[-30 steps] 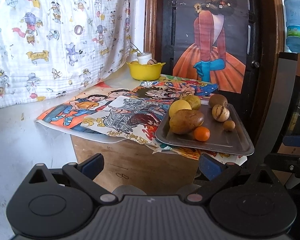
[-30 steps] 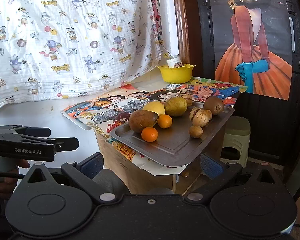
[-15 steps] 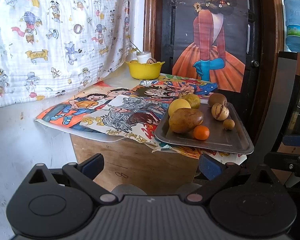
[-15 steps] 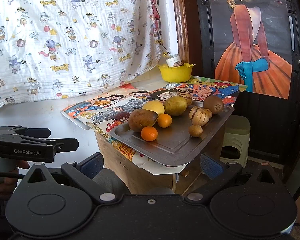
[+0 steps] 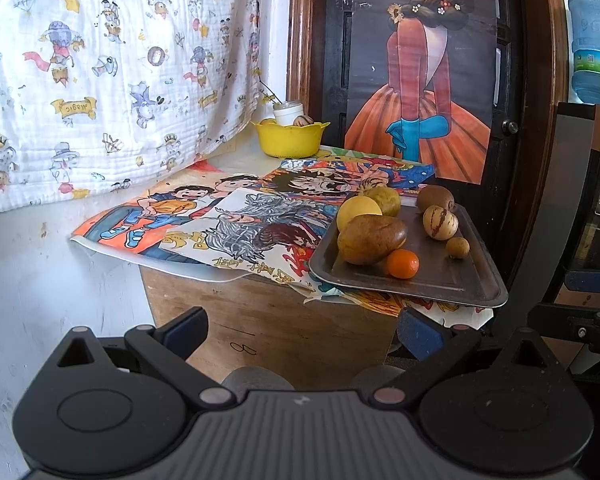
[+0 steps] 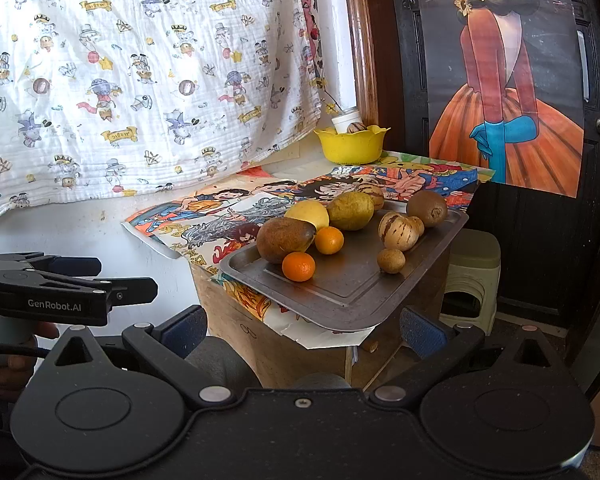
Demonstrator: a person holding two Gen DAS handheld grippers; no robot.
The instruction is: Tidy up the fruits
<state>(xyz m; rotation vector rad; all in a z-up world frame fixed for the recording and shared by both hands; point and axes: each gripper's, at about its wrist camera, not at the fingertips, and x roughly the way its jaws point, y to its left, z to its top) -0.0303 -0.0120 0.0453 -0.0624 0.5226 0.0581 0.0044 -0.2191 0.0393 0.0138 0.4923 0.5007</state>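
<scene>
- On the counter, left wrist view: a metal tray carries seven visible fruits, one a tangerine; a yellow bowl stands far behind.
- Left gripper jaws wide apart, empty, short of the counter.
- Right wrist view: nine fruits, two tangerines, on the tray.
- Right gripper jaws wide, empty.

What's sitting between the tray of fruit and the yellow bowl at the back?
Only the overlapping cartoon posters covering the tabletop lie between the tray and the yellow bowl; no loose fruit there. The right wrist view shows it best.
</scene>
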